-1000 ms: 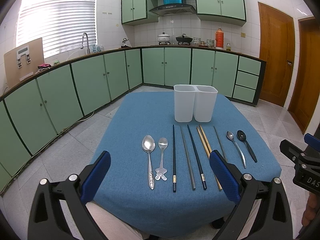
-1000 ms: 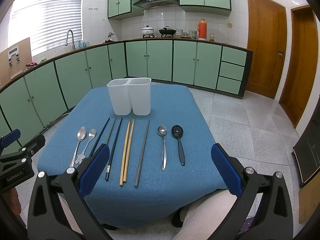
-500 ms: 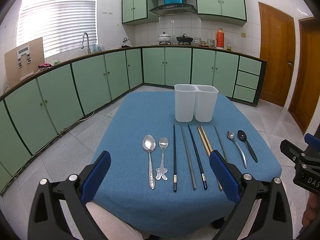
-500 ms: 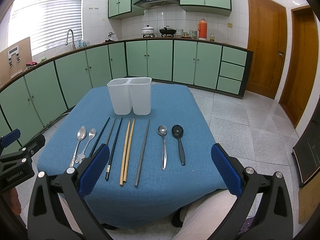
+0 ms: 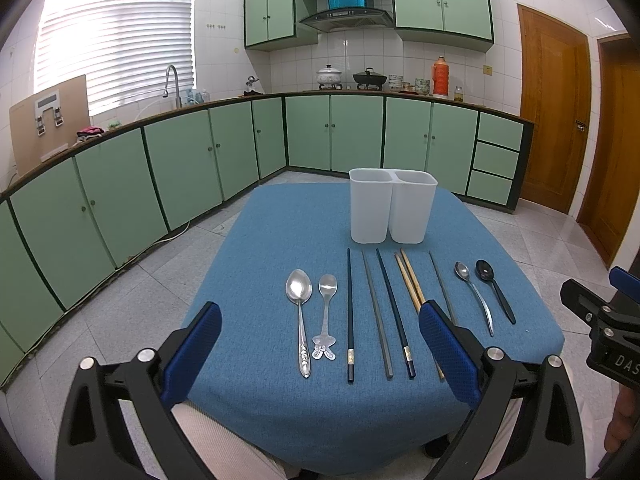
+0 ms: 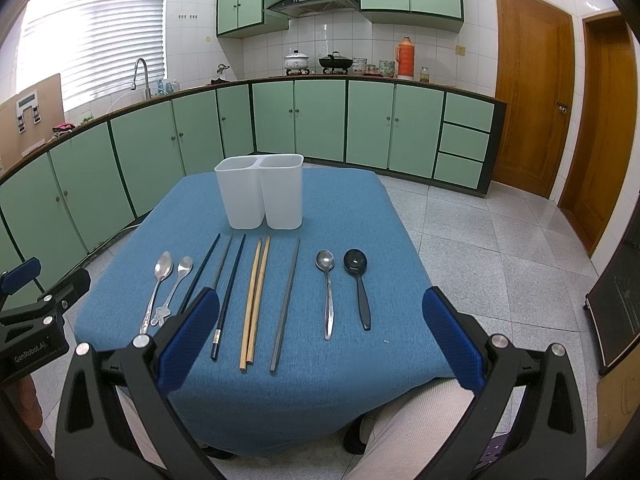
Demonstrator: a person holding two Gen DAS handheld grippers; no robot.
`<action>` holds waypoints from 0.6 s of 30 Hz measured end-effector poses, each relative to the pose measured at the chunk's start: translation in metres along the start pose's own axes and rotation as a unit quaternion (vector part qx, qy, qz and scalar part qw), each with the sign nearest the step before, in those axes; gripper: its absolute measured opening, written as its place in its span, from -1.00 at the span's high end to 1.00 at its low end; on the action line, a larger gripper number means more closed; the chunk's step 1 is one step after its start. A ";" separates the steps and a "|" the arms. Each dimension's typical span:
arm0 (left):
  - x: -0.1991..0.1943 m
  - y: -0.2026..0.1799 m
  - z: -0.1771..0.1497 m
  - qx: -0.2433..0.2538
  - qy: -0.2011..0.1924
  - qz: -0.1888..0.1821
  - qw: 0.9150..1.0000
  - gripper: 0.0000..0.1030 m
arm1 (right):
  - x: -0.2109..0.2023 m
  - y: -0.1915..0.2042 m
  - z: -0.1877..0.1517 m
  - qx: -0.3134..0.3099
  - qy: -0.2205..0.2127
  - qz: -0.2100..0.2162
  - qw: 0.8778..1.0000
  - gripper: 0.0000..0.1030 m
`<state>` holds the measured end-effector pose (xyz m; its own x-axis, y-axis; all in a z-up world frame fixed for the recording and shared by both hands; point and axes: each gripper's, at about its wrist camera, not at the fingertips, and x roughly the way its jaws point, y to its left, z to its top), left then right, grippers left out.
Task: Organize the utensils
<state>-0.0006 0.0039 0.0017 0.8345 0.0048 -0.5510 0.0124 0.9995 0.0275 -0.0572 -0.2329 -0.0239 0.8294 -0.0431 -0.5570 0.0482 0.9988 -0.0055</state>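
Left tool: held wide open and empty, raised at the near edge of the tabletop; nothing is touched.
Right tool: likewise spread wide and empty, poised short of the utensils.
Why held so: both are judged to be readied for a first pick, since no utensil is lifted yet.
Ahead of left tool: a large spoon and a small spoon are laid side by side.
Between the tools: dark chopsticks, grey chopsticks and wooden chopsticks are set in rows, handles toward the tools, likely for easy grasping.
Ahead of right tool: a steel spoon and a black spoon lie apart.
Beyond: a white twin-compartment holder stands upright, apparently empty.
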 end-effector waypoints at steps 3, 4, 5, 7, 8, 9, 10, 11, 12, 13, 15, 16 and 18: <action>0.000 0.000 0.000 0.000 -0.001 0.000 1.000 -0.88 | 0.000 0.000 0.000 0.000 0.000 0.000 1.000 -0.91; 0.000 0.000 0.000 0.000 0.000 0.000 1.000 -0.88 | 0.000 0.000 0.000 0.000 0.000 0.000 1.000 -0.91; 0.000 0.000 0.000 0.000 0.000 0.000 1.000 -0.88 | 0.000 0.000 0.000 0.000 0.000 0.000 1.000 -0.91; 0.000 0.000 0.000 0.000 0.000 0.000 1.000 -0.88 | 0.000 0.000 0.000 0.000 0.001 0.000 1.000 -0.91; 0.000 0.000 0.000 0.000 -0.001 0.000 1.000 -0.88 | 0.000 0.000 0.000 0.000 0.001 0.000 1.000 -0.91; 0.000 0.000 0.000 0.000 -0.001 0.000 1.000 -0.88 | 0.000 0.001 -0.001 0.000 0.000 0.000 1.000 -0.91; 0.000 0.000 0.000 0.000 0.000 0.000 1.000 -0.88 | 0.000 0.001 -0.001 0.000 0.000 0.000 1.000 -0.91; 0.000 0.000 0.000 0.000 0.000 0.000 1.000 -0.88 | 0.001 0.001 -0.001 0.000 0.000 0.000 1.000 -0.91; 0.000 0.000 -0.001 0.000 -0.001 0.000 1.000 -0.88 | 0.001 0.001 -0.001 0.000 0.001 0.000 1.000 -0.91; 0.000 0.000 0.000 0.001 0.000 0.000 1.000 -0.88 | 0.001 0.001 -0.001 0.000 0.000 0.000 1.000 -0.91; 0.000 0.000 0.000 0.001 0.000 0.000 1.000 -0.88 | 0.001 0.001 -0.001 0.000 0.000 0.000 1.000 -0.91; 0.000 0.000 0.000 0.000 0.000 0.000 1.000 -0.88 | 0.001 0.001 -0.001 0.000 0.000 0.000 1.000 -0.91; 0.000 0.000 -0.001 0.000 -0.001 0.000 1.000 -0.88 | 0.001 0.001 -0.002 0.000 0.000 0.000 1.000 -0.91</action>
<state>-0.0006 0.0034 0.0009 0.8352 0.0047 -0.5499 0.0129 0.9995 0.0282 -0.0568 -0.2318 -0.0260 0.8290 -0.0436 -0.5575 0.0483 0.9988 -0.0063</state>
